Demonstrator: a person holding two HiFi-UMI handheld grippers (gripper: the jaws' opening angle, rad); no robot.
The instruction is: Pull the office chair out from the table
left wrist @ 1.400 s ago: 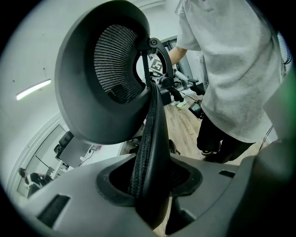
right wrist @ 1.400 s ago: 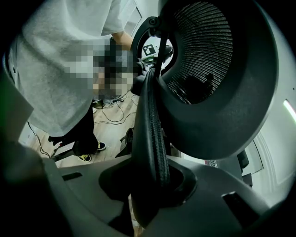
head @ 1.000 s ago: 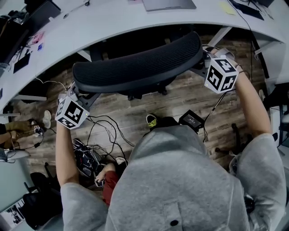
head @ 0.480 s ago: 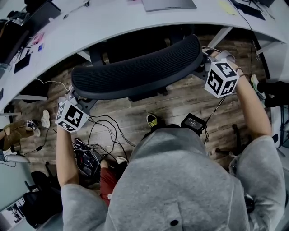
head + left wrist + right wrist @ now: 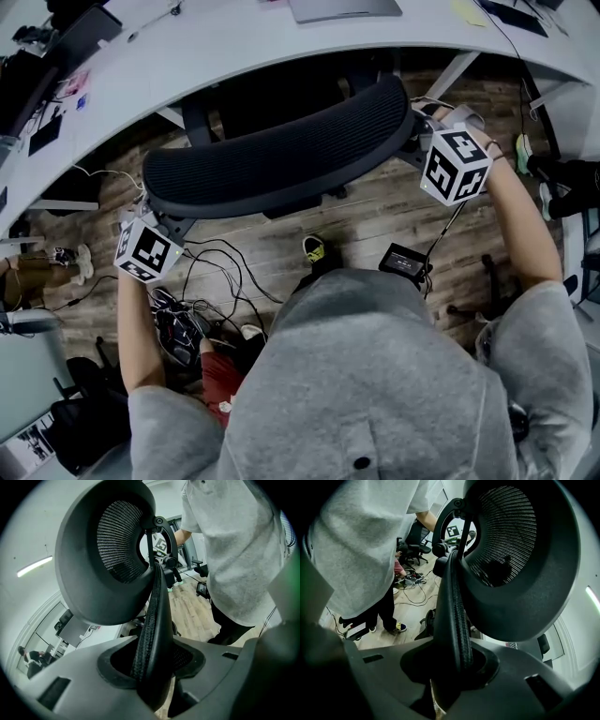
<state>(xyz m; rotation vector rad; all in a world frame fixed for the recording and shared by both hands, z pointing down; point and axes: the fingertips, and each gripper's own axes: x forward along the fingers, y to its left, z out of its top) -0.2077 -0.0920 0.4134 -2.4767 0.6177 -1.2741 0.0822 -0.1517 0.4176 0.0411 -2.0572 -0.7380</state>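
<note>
The black mesh office chair's backrest [image 5: 281, 155] stands just in front of the curved white table [image 5: 234, 52], with its seat under the table's edge. My left gripper [image 5: 159, 211] is shut on the backrest's left rim [image 5: 152, 634], which runs up between its jaws. At the other end, my right gripper [image 5: 419, 141] is shut on the right rim [image 5: 457, 634]. Both gripper views show the mesh bowl of the backrest [image 5: 506, 550] curving away above the jaws. The chair's base is mostly hidden under the backrest.
Tangled cables [image 5: 202, 272] and a power strip lie on the wooden floor at the left. A black power brick [image 5: 405, 262] lies at the right. My shoe [image 5: 314, 248] is behind the chair. Another person's feet [image 5: 562, 178] show at the right edge. A laptop [image 5: 342, 9] sits on the table.
The backrest and both grippers have shifted only slightly in the head view, the left gripper a little lower. Another person's feet have come in at the right edge.
</note>
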